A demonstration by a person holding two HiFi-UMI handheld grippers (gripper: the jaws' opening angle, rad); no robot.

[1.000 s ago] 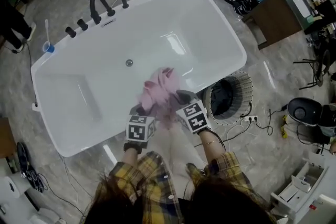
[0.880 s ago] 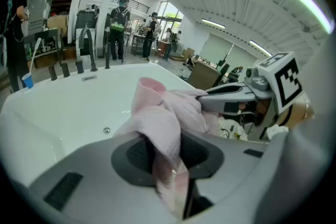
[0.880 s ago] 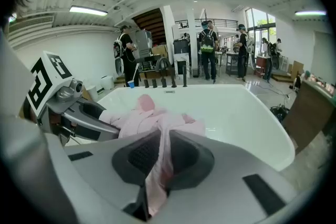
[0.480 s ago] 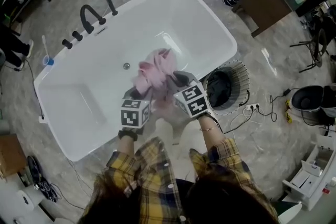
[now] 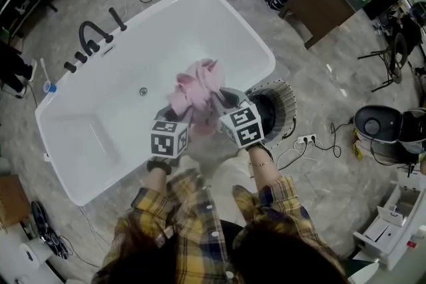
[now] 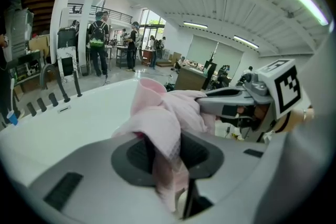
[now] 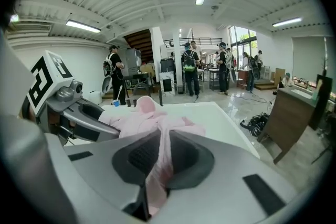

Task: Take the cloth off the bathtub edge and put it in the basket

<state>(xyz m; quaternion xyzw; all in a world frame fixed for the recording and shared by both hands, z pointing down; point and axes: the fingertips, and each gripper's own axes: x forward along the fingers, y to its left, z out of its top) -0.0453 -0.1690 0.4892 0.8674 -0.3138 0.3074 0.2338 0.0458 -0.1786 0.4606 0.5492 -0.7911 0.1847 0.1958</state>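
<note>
Left gripper: jaws pinched narrow on a fold of the pink cloth, with fabric squeezed between the pads and spilling out above and below them. Right gripper: same story, jaws almost together with a strip of that cloth clamped between them. Both grips bite one bundle from opposite sides, tips close to each other, and the rest bunches up between and beyond them. In the head view the bundle is up in the air over the white bathtub, near its near edge. The round basket stands on the floor just beside the tub, right of the right gripper, with something dark inside.
</note>
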